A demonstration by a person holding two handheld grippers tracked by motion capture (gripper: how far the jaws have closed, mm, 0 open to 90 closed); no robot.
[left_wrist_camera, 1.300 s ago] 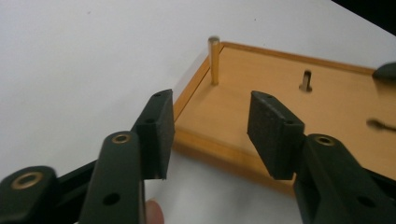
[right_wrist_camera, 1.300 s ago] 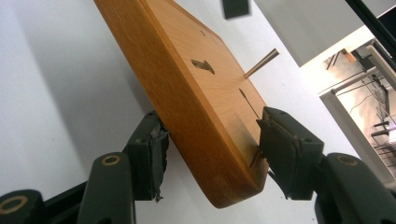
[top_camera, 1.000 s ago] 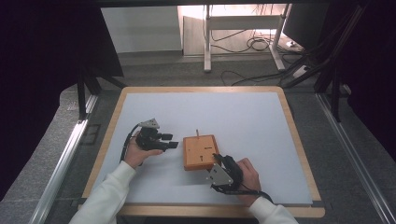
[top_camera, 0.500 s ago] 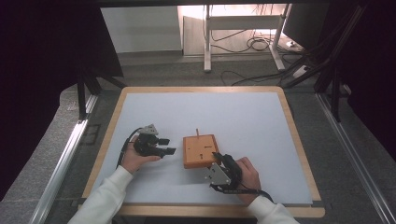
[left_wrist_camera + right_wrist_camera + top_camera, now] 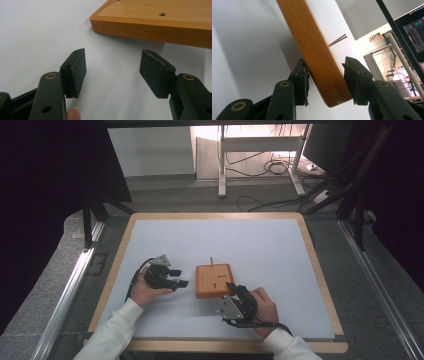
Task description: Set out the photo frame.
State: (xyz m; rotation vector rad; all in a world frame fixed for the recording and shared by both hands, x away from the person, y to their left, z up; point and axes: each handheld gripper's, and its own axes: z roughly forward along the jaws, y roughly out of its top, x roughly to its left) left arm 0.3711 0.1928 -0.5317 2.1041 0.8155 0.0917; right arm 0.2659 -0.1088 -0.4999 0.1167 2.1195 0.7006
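Wooden board (image 5: 214,280), a flat orange-brown square with small holes in its top, lay on the white bench (image 5: 250,245) toward the near side, roughly between the person's two hands. A thin wooden peg (image 5: 211,261) stood up from its far edge.

The right tongs (image 5: 231,285) reached the board's near right corner. In the right gripper view that corner (image 5: 322,72) sat between the two black jaws; the left pad (image 5: 305,77) touched the board's face, while the other pad stood just beside the opposite face with a sliver of gap showing. These jaws had just been closing around the corner, and the grip did not look complete.

The left tongs (image 5: 181,283) lay just left of the board, pointing toward its left edge and not touching it. In the left gripper view the pads (image 5: 79,67) stood wide apart with nothing but bare bench between them, the board's edge (image 5: 150,30) a little way ahead. These jaws had just been opening. A fingertip (image 5: 73,114) showed at the bottom of that view.
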